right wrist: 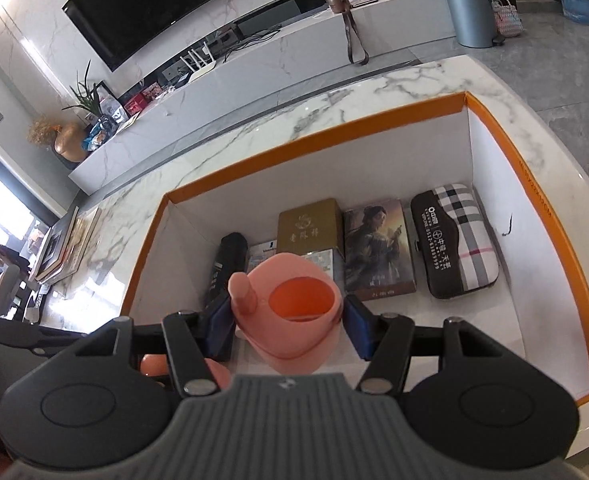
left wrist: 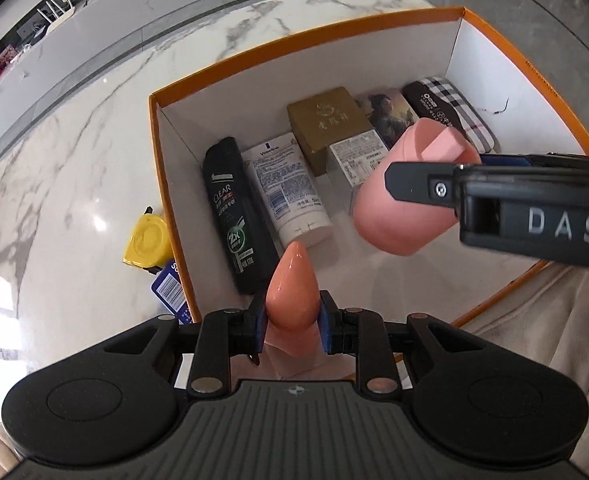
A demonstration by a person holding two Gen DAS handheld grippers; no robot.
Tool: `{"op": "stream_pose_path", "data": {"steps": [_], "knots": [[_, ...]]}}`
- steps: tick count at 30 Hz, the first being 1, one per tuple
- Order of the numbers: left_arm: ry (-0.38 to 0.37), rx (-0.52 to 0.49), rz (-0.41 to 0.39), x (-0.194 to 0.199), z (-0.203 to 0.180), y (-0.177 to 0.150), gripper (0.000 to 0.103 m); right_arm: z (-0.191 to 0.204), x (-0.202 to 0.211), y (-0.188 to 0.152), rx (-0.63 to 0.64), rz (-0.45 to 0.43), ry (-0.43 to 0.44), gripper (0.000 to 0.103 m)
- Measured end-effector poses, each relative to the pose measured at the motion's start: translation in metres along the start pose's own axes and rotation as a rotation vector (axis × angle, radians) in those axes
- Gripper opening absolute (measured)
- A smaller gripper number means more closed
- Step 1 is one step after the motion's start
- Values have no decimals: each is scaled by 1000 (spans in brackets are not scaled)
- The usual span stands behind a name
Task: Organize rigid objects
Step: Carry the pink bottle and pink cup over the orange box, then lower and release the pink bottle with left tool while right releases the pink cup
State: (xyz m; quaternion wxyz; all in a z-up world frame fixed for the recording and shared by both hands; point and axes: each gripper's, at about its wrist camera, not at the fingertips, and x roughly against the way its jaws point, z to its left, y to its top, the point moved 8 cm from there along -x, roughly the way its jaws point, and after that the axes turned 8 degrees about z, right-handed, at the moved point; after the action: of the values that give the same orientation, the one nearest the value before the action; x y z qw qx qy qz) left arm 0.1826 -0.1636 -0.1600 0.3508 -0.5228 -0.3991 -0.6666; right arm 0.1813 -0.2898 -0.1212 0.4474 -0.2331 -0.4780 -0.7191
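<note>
— Marble tabletop (right wrist: 334, 92) in a living room, with a television (right wrist: 154, 4) on the far wall. What sits on it?

— An open box with an orange rim (left wrist: 306, 46), white inside. Along its floor lie a black CLEAR shampoo bottle (left wrist: 234, 216), a white Vaseline tube (left wrist: 286, 192), a gold carton (left wrist: 326, 128), a smaller white printed carton (left wrist: 358, 160), a picture box showing a figure (right wrist: 378, 248) and a plaid case (right wrist: 458, 236), all side by side.

— And outside the box?

— A yellow tape measure (left wrist: 146, 244) and a blue card with a barcode (left wrist: 170, 292), just beside the left wall.

— The left gripper (left wrist: 292, 316)?

— Its blue pads are clamped on a glossy peach cone-shaped piece (left wrist: 292, 284), tip pointing down into the box, over the near floor beside the shampoo bottle.

— The right gripper (right wrist: 288, 320)?

— Its jaws are pressed on either side of a pink cup (right wrist: 298, 312) with a handle, mouth facing the camera. The cup hangs above the box interior, over the white carton. From the left wrist view, the cup (left wrist: 406, 192) is tilted and one black finger (left wrist: 414, 184) lies across it.
</note>
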Motion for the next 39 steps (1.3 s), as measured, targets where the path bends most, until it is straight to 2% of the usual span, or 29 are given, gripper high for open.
{"op": "stream_pose_path", "data": {"steps": [5,8,10,15,18,20,24,31,39], "knots": [[60,-1,-4,5,5,-2,37,0,-3,-5,8,11,7,61],[-7,32,-14,12,12,-3,40,1,-2,-6,10,18,5,61],[-53,56,-36,21,17,-3,47,1,-3,-7,13,27,2,61],[-189,129,-173,58,37,-4,47,4,-8,-12,21,60,-3,61],[-203,200,-227,69,58,-4,47,10,-13,-16,43,88,-10,61],[-210,247,-225,66,71,-4,47,18,-18,-19,76,118,-1,61],[-272,319,-191,52,82,-8,46,34,-27,-25,162,166,-11,61],[-339,350,-164,37,90,-13,41,44,-40,-28,244,218,-80,61],[-390,365,-167,31,99,-13,40,54,-49,-39,336,318,-100,61]]}}
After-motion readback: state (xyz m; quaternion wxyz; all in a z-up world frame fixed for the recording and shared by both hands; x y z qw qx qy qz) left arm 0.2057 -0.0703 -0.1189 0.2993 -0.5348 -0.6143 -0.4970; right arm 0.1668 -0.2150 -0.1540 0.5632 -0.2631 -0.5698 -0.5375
